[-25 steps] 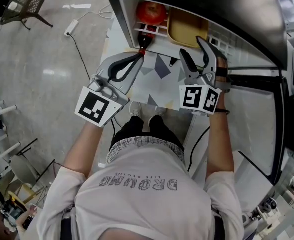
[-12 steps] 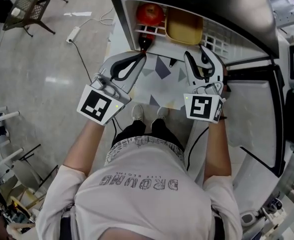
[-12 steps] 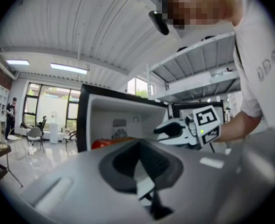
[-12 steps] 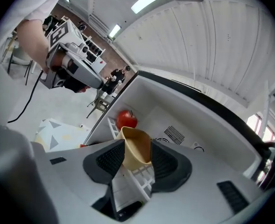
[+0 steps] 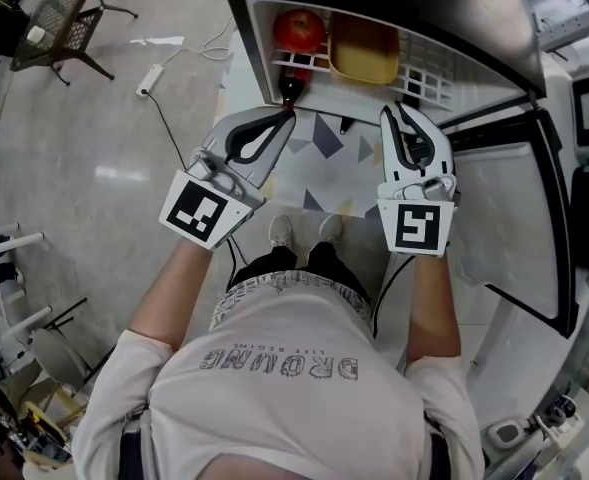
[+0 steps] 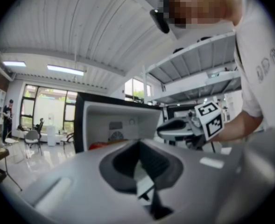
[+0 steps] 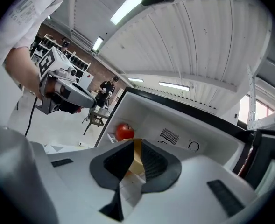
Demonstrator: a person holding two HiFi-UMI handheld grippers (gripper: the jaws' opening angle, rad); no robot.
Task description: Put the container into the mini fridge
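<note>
The right gripper (image 5: 402, 111) has just let go. A moment ago its jaws stood wide apart close to the fridge shelf. Now they have been closing, they are almost together, and nothing is between them. The hand has also pulled back a little and lifted, away from the open mini fridge (image 5: 249, 13) at the top of the frame.

The yellow container (image 5: 366, 53) is inside the fridge, on the white shelf, just beside a red apple (image 5: 299, 30). In the right gripper view the container (image 7: 136, 158) shows only as a yellow strip far off, seen through the thin gap in the jaws. Nothing touches it.

The left gripper (image 5: 286, 114) hangs in front of the fridge at the upper middle of the frame. Its jaws are together and hold nothing.

So I think the main job is done: the container is in. The fridge door (image 5: 509, 218) stands open at the right, and shutting it may come next.
</note>
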